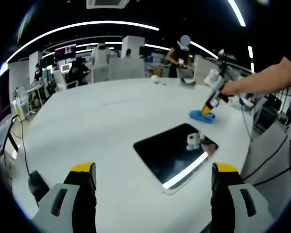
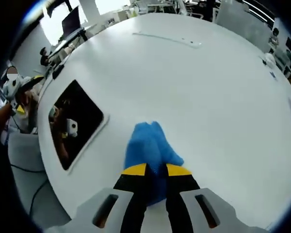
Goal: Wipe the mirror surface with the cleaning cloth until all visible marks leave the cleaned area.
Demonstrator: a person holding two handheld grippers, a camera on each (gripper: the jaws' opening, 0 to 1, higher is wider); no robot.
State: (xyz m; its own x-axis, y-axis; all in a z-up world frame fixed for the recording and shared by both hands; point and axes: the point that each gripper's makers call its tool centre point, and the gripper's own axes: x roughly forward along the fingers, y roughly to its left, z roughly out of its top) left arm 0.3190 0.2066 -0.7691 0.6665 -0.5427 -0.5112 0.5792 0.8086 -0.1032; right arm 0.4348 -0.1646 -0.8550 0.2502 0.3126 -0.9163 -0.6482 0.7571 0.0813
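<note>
right tool (image 2: 155, 171) clamped on blue cloth (image 2: 150, 145), on worktop (image 2: 208, 87) beside mirror (image 2: 77, 124) | left tool (image 1: 153, 177) jaws apart, empty | progress: cloth gripped, wiping not yet begun

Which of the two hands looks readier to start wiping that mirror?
The right. Its tool is already closed on the blue cloth, which rests on the table beside the mirror. The left tool is open and holds nothing.
</note>
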